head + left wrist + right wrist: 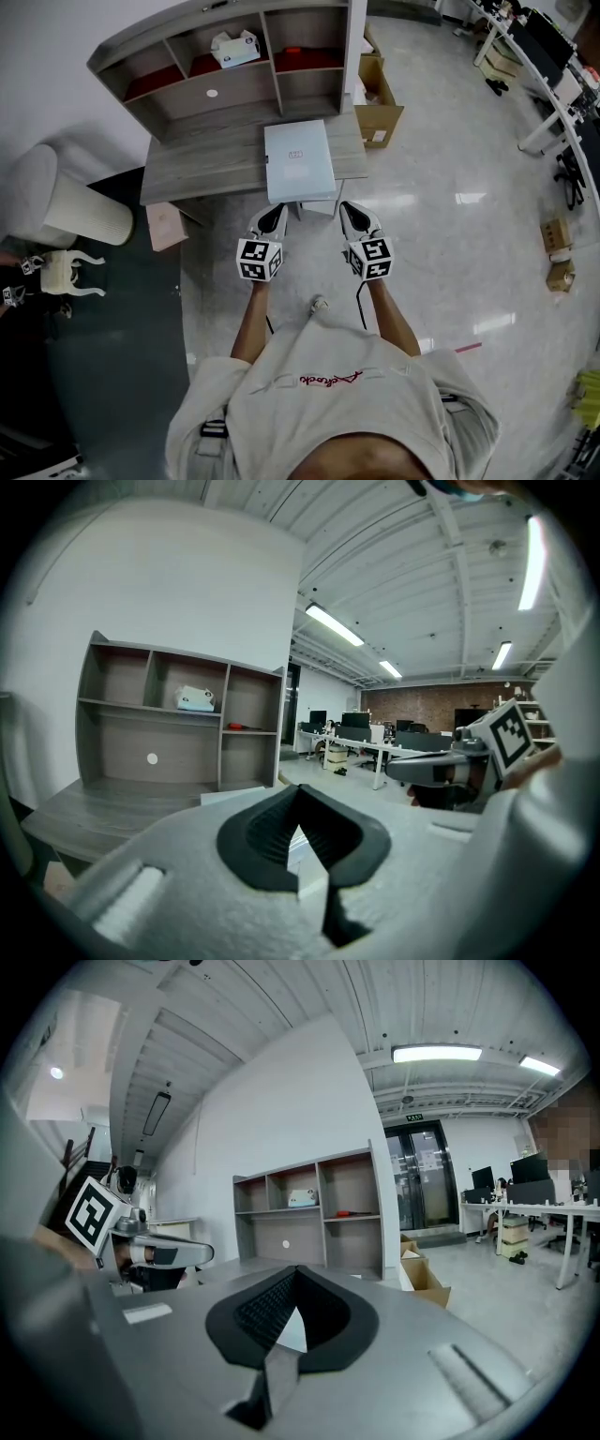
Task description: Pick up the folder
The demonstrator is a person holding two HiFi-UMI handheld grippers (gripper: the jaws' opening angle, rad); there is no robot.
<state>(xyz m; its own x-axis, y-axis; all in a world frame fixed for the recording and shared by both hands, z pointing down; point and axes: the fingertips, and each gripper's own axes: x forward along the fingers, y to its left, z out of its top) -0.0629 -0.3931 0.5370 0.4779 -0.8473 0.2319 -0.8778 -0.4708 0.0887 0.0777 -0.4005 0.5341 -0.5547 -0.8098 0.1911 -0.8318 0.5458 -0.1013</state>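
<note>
A pale blue folder (299, 159) lies flat on the grey desk (206, 164), and its near end juts over the front edge. My left gripper (272, 217) and right gripper (352, 216) hang side by side just short of that edge, both pointing at the folder. Both are shut with nothing in them. In the left gripper view the closed jaws (300, 794) fill the lower half, with the folder's edge (239, 795) just beyond. In the right gripper view the closed jaws (298, 1274) hide most of the folder.
A shelf unit (234, 66) stands at the back of the desk, holding a white box (234, 47). Open cardboard boxes (378, 103) sit on the floor to the right. A pink box (167, 225) and a white round seat (80, 216) are at the left.
</note>
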